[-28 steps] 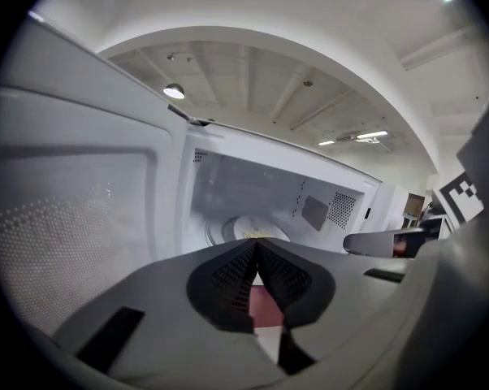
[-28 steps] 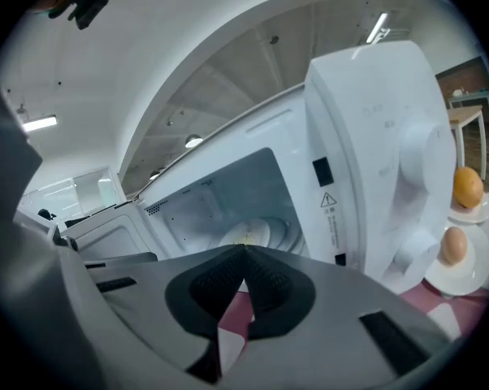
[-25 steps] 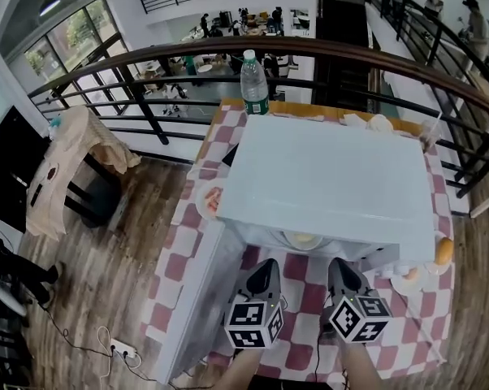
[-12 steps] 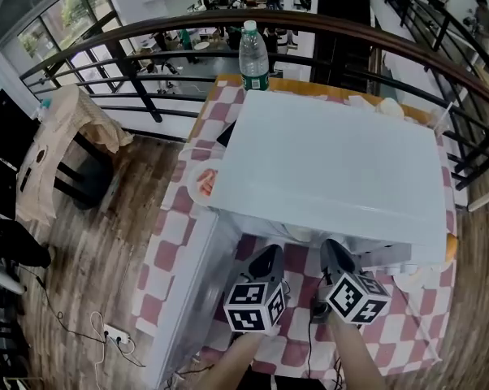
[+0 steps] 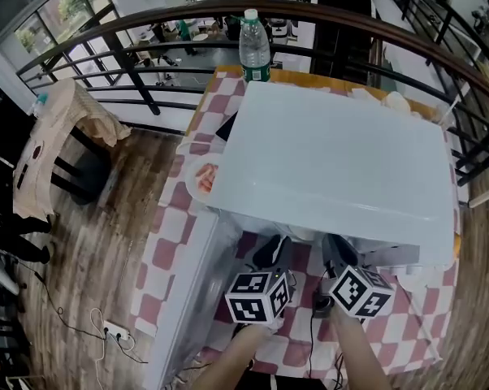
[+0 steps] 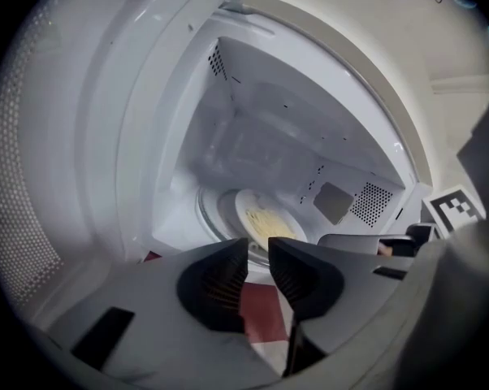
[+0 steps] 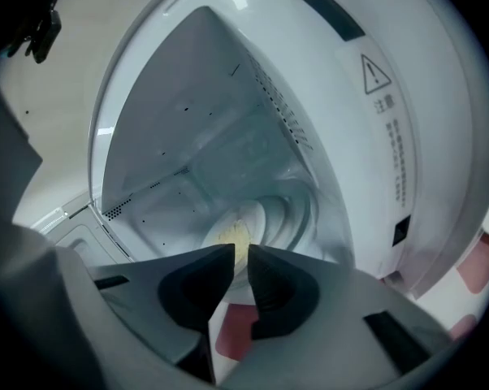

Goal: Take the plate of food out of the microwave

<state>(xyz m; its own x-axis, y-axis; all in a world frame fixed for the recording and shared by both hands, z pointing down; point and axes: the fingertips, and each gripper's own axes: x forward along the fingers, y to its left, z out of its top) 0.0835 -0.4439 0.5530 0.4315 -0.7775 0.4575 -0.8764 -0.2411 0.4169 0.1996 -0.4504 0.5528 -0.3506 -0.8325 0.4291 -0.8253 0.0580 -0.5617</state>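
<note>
Plate (image 6: 265, 222) lies in microwave (image 5: 334, 161) ahead of left gripper (image 6: 258, 247) and right gripper (image 7: 241, 253), both empty, just part-opened

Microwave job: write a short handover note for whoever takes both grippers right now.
Left gripper: jaws have just been opening, nothing between them, in front of the microwave opening.
Right gripper: the same, beside it.
Plate of food: inside the microwave, untouched.
Done: door is open.
Left: reach in, grip the plate, bring it out.
</note>
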